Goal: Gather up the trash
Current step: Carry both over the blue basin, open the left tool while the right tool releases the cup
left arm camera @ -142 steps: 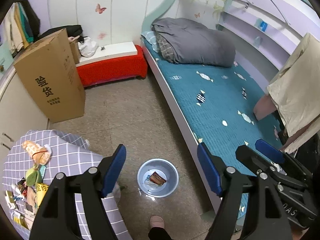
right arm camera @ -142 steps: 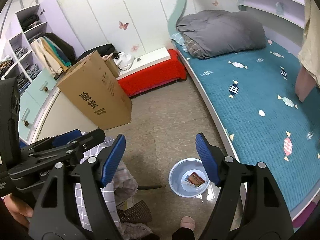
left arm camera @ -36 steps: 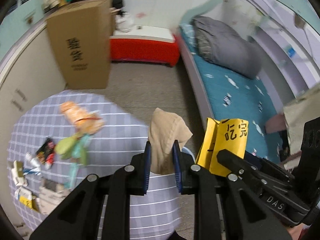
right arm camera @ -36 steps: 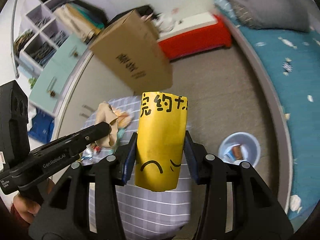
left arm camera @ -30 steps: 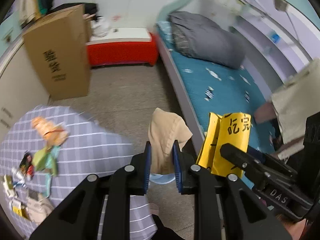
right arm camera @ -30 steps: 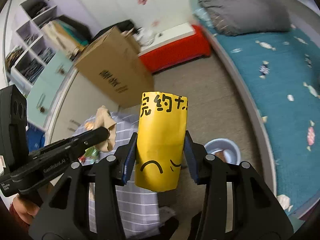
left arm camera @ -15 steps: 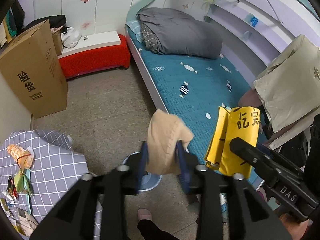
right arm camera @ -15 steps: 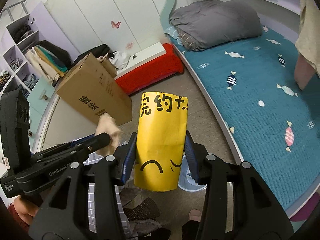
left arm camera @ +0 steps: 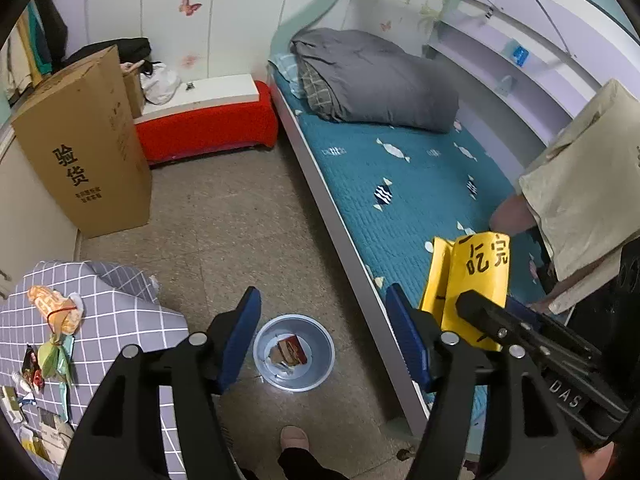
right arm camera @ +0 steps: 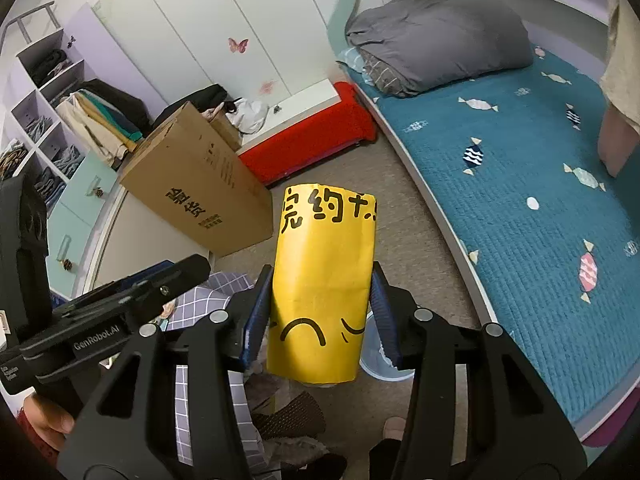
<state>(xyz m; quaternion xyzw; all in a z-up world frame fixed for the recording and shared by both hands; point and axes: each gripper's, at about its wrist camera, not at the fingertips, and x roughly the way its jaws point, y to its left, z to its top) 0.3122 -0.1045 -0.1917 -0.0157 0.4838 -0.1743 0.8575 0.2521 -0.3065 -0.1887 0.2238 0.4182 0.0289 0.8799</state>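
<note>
Trash for this job sits in two places I can see: a yellow paper bag [right arm camera: 324,292] clamped between the pads of my right gripper [right arm camera: 320,320], and scraps in the small blue basin [left arm camera: 294,352] on the floor. Going by size, the bed [left arm camera: 400,192] with its teal cover fills the view from 1 to 4 o'clock on the left wrist camera, a grey duvet [left arm camera: 372,80] heaped at its far end. A tall cardboard box [left arm camera: 84,140] stands at 10 o'clock, beside a red bench [left arm camera: 208,132] against the wall. At 8 o'clock a table under a checked cloth [left arm camera: 112,320] carries more wrappers [left arm camera: 52,340]. My left gripper [left arm camera: 324,340] is opening, nothing between its jaws, and the basin lies straight below that gap. The bag blocks most of the basin from the right wrist camera. A slipper toe [left arm camera: 294,438] shows at 6 o'clock.
</note>
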